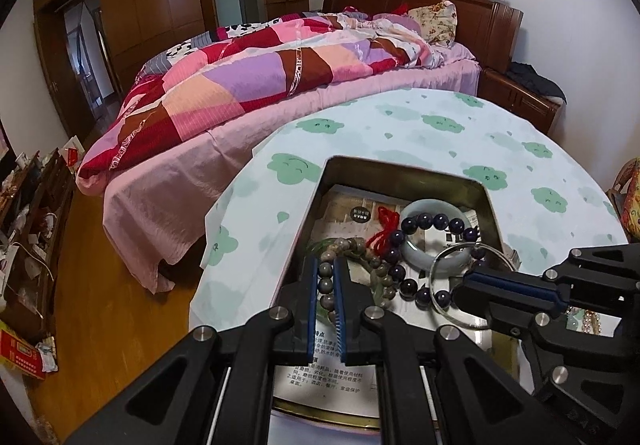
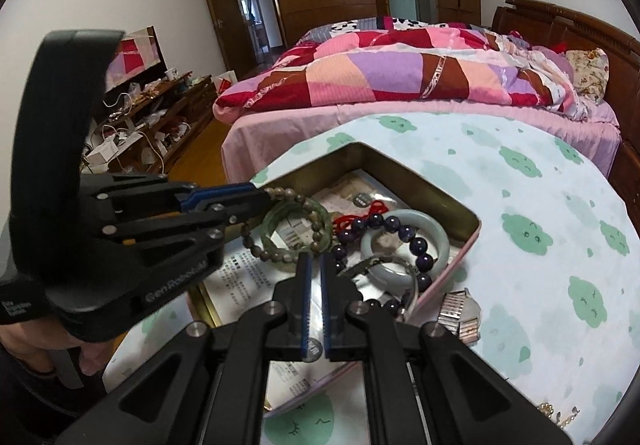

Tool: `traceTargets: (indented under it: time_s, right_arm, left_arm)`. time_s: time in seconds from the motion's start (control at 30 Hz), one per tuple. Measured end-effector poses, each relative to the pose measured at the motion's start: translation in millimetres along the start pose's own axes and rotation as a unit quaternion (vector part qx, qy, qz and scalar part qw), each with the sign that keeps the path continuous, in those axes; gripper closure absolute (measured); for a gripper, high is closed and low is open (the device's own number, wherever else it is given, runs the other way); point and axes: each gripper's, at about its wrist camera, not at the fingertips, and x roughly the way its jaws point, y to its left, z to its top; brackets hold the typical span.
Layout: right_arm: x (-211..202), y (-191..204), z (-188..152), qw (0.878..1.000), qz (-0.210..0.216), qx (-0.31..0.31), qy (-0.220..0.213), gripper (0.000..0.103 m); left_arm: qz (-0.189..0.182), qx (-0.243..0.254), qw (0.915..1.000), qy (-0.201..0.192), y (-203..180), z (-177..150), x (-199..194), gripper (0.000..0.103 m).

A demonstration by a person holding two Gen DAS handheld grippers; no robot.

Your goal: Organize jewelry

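An open metal tin (image 1: 404, 169) (image 2: 404, 169) sits on the table and holds jewelry on printed paper. My left gripper (image 1: 326, 265) (image 2: 264, 195) is shut on a grey-brown bead bracelet (image 1: 325, 277) (image 2: 288, 197) inside the tin. A dark purple bead bracelet (image 1: 434, 223) (image 2: 384, 223), a pale jade bangle (image 1: 428, 205) (image 2: 436, 233), a green bangle (image 2: 276, 217), a thin silver bangle (image 1: 440, 265) and a red cord knot (image 1: 386, 225) (image 2: 376, 209) lie beside it. My right gripper (image 2: 315, 261) (image 1: 460, 291) hovers over the tin, jaws nearly together with a thin gap, holding nothing.
A metal watch band (image 2: 460, 311) lies on the cloud-print tablecloth (image 2: 520, 265) just right of the tin. A pearl piece (image 2: 556, 415) (image 1: 588, 321) lies at the table's near right. A bed (image 1: 280, 85) stands beyond the table, cluttered shelves (image 1: 28, 229) to the left.
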Motion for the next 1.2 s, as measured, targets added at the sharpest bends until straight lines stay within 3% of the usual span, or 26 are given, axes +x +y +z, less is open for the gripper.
traceTargets:
  time_s: [0.37,0.47,0.5,0.53,0.63,0.73,0.97,1.07,1.2]
  right_arm:
    - [-5.7,-14.5,-3.5,1.000,-0.007,0.029,-0.011,0.093]
    - [-10.8,-24.4,-5.5,0.999,-0.012,0.050,-0.018,0.075]
    - [-12.9,-27.8,-6.2,0.998,-0.011,0.056,-0.019,0.060]
    - [-15.0,-29.8,-7.1,0.998,-0.011,0.061,-0.021,0.050]
    - [-26.0,-39.8,-11.7,0.996,-0.020,0.078,-0.030,0.049]
    - [-38.1,-51.0,-18.7,0.995,-0.028,0.093,-0.031,0.049]
    - [-71.5,-89.6,-46.3,0.986,-0.082,0.139,-0.033,0.049]
    - [-69.5,-98.7,-53.8,0.984,-0.089,0.155,-0.022,0.049]
    - [-54.1,-83.9,-49.9,0.989,-0.078,0.126,-0.004,0.049]
  left_arm:
    - [-0.012,0.008,0.9997,0.017,-3.4,-1.9,7.0,0.095]
    - [-0.015,0.009,0.9995,0.028,-5.0,-3.2,10.8,0.093]
    - [-0.014,0.010,0.9994,0.029,-5.6,-3.5,11.3,0.087]
    - [-0.011,0.010,0.9994,0.030,-6.0,-3.3,11.5,0.073]
    - [-0.018,0.004,0.9997,0.018,-6.3,-1.9,6.1,0.047]
    - [-0.013,0.008,0.9999,0.006,-9.2,0.3,-2.0,0.039]
    - [-0.016,-0.001,0.9999,-0.004,-12.7,1.3,-10.6,0.038]
    - [-0.004,0.001,1.0000,-0.005,-18.7,0.0,-10.9,0.038]
    - [0.009,0.005,0.9999,-0.006,-24.4,-3.4,-10.3,0.038]
